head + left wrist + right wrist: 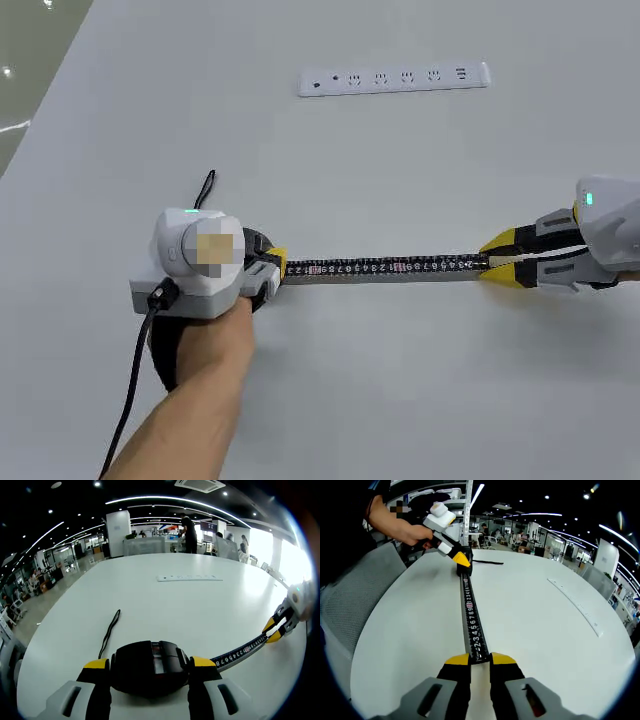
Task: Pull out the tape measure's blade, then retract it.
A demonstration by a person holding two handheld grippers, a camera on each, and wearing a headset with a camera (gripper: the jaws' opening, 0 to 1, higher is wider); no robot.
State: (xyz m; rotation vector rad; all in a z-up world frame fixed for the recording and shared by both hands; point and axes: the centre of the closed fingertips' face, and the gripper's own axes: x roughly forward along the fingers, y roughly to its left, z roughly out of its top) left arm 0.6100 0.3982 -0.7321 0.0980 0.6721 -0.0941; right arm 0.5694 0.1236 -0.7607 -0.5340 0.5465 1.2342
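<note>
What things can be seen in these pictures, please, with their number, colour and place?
case: one, black, between the left jaws.
blade: one, black with white numbers, stretched from case to the right jaws.
strap: one, black, lying behind the case.
power strip: one, white, table's far side.
table: one, white, under everything.
left hand-held gripper: one, white-grey, yellow tips, shut on case.
right hand-held gripper: one, same colours, shut on blade end.
hand: one, holding left hand-held gripper.
</note>
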